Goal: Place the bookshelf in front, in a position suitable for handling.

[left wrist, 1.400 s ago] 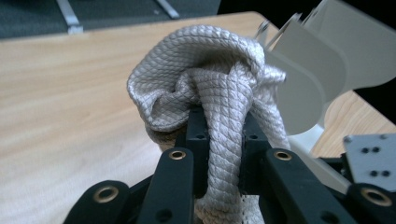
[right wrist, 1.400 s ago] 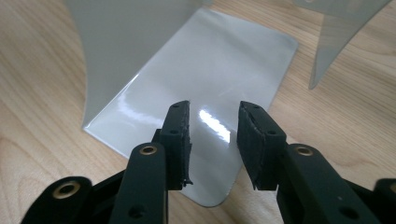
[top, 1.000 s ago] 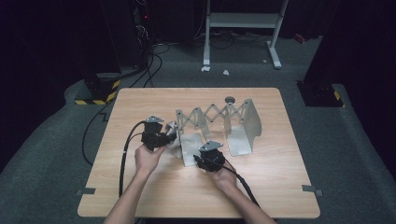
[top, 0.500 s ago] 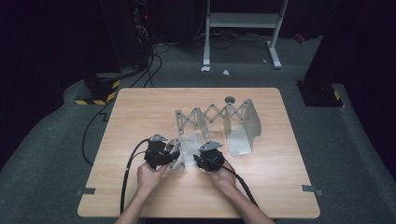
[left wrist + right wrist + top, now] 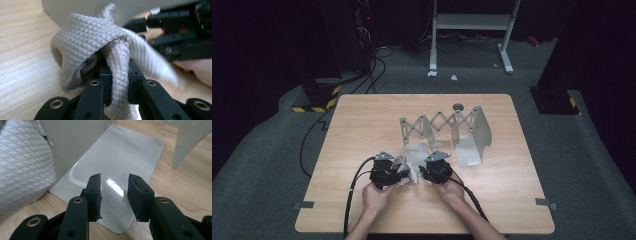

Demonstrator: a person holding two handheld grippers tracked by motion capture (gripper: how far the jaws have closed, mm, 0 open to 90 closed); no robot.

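While both hands rest low at the table's (image 5: 362, 120) near edge, the left gripper (image 5: 117, 82) clamps a grey cloth (image 5: 87, 42); the right gripper (image 5: 114, 192), jaws apart, hovers over a rack's (image 5: 439, 125) plate beside the cloth.

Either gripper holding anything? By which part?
Left gripper pinches the grey quilted cloth by a bunched fold. Right gripper is open, holding nothing.

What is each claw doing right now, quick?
Left claw: closed on a fold of the grey quilted cloth.
Right claw: open, holding nothing, its jaws apart over the shiny metal plate.
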